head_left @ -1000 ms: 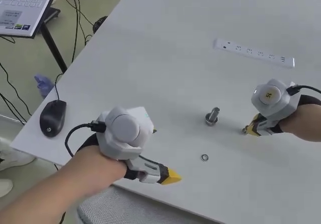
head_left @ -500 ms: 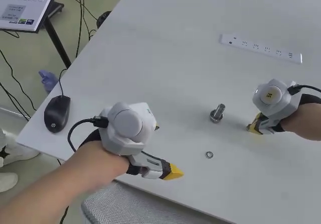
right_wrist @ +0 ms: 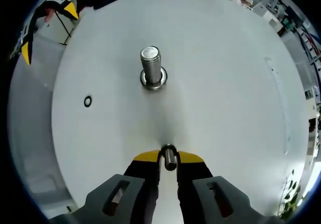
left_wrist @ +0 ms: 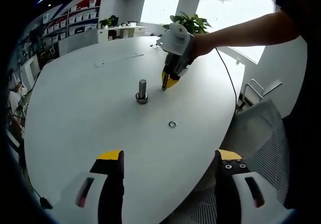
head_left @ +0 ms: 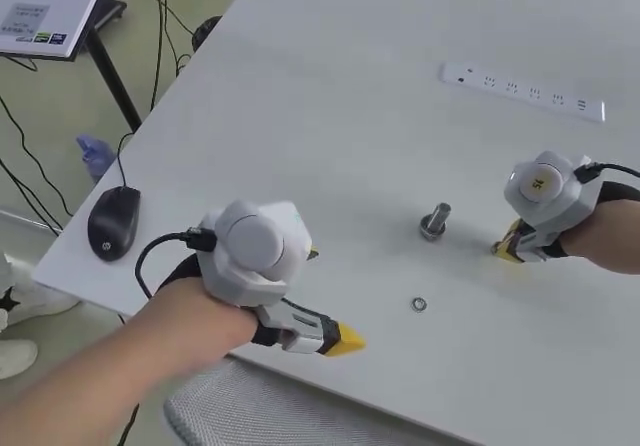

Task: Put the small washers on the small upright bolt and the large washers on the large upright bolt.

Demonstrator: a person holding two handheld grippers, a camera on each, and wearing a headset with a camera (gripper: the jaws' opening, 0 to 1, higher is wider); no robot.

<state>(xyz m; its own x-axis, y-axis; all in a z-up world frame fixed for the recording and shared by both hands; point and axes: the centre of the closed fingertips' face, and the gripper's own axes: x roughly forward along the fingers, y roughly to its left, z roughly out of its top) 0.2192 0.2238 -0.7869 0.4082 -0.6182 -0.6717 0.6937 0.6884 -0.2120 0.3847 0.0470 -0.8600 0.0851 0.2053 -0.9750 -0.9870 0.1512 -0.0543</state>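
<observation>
While pinching small bolt in right gripper, likely steadying it, holds left gripper agape toward washer.

Large bolt: grey, shiny metal. It stands upright on the white table, with a wider ring shape around its foot.
Small bolt: a short, thin metal pin. It sits pinched between the yellow tips of the right gripper, well to one side of the large bolt.
Small washer: a tiny metal ring. It lies flat on the table by itself, near the large bolt but not touching it.
</observation>
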